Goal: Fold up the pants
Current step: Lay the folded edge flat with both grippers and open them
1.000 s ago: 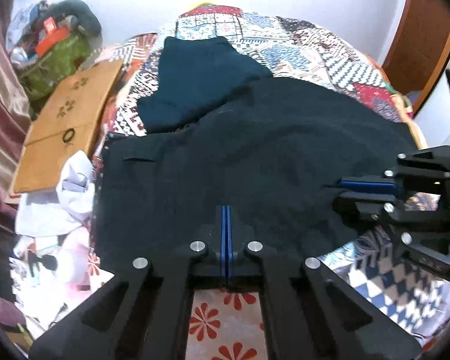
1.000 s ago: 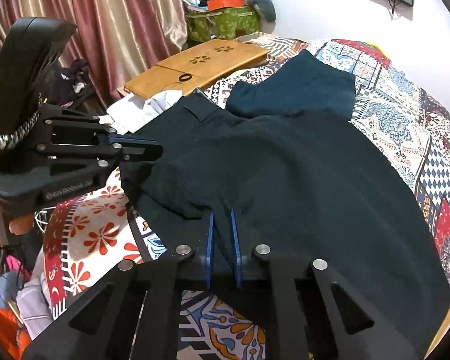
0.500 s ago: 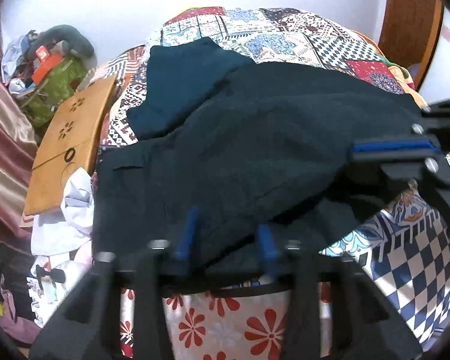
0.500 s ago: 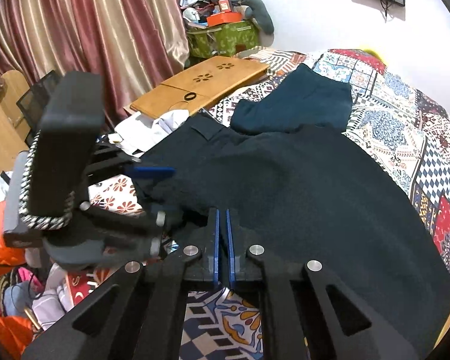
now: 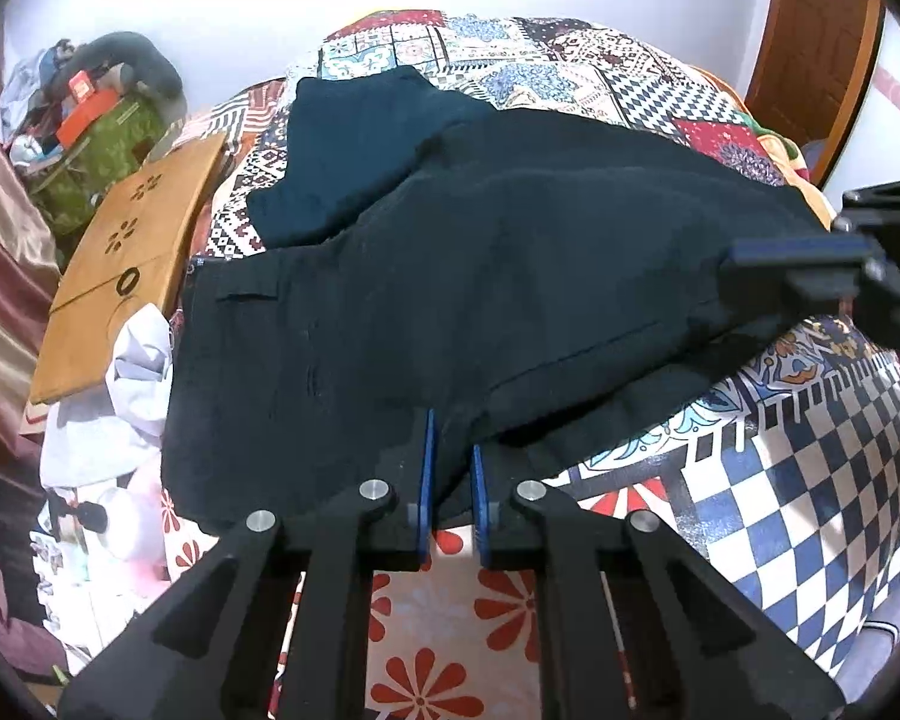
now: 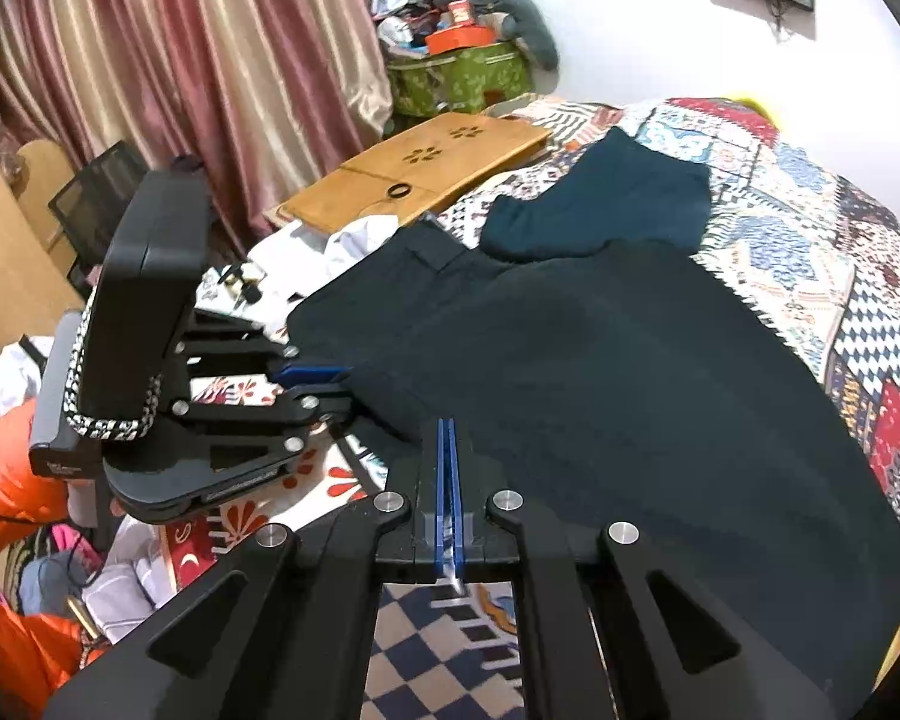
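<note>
Dark pants (image 5: 462, 276) lie spread across a patchwork bedspread (image 5: 570, 60), also seen in the right wrist view (image 6: 600, 372). My left gripper (image 5: 450, 456) sits at the pants' near edge, its blue pads a small gap apart with fabric between them. It shows from the side in the right wrist view (image 6: 324, 384). My right gripper (image 6: 448, 450) is shut on the pants' near edge. It shows at the right in the left wrist view (image 5: 750, 264), gripping the cloth edge.
A folded teal garment (image 5: 354, 144) lies beyond the pants. A wooden lap desk (image 5: 126, 252) and white clothes (image 5: 120, 384) sit at the bed's left edge. A green bag (image 6: 456, 78) with clutter and curtains (image 6: 180, 60) stand behind.
My left gripper opened wide off the pants' edge, then narrowed to a small gap around it. My right gripper closed fully on the edge. Both views have shifted slightly.
</note>
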Demonstrator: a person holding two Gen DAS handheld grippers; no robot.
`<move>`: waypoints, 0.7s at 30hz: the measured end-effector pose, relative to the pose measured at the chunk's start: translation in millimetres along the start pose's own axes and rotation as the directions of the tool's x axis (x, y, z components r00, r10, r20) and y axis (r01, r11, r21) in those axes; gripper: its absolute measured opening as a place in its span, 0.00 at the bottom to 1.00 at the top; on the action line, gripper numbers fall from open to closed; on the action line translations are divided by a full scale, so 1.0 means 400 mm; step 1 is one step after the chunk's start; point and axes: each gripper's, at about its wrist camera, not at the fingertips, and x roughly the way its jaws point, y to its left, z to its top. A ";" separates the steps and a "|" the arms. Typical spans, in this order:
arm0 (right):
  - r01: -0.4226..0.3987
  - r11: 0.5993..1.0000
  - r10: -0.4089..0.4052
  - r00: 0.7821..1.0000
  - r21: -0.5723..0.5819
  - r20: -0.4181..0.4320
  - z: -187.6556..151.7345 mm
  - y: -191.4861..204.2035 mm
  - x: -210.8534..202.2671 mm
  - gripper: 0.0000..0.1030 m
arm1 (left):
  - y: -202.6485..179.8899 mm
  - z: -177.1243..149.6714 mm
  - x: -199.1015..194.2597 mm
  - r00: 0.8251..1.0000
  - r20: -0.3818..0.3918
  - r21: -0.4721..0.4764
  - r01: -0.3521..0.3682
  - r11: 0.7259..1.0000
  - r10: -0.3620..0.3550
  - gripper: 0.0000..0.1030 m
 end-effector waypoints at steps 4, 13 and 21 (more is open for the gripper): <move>0.045 0.997 -0.046 0.999 0.056 0.004 0.010 -0.043 -0.005 0.04 | 0.001 -0.007 -0.007 1.000 -0.009 0.005 0.013 1.000 -0.013 0.12; 0.083 0.992 -0.076 0.994 0.095 -0.072 -0.060 -0.092 0.039 0.22 | 0.056 -0.016 -0.072 0.999 -0.009 -0.043 0.047 0.998 -0.048 0.22; 0.088 0.975 -0.080 0.996 0.202 -0.049 -0.095 -0.142 -0.038 0.22 | 0.198 0.049 -0.054 0.996 0.039 -0.154 -0.075 0.985 0.082 0.54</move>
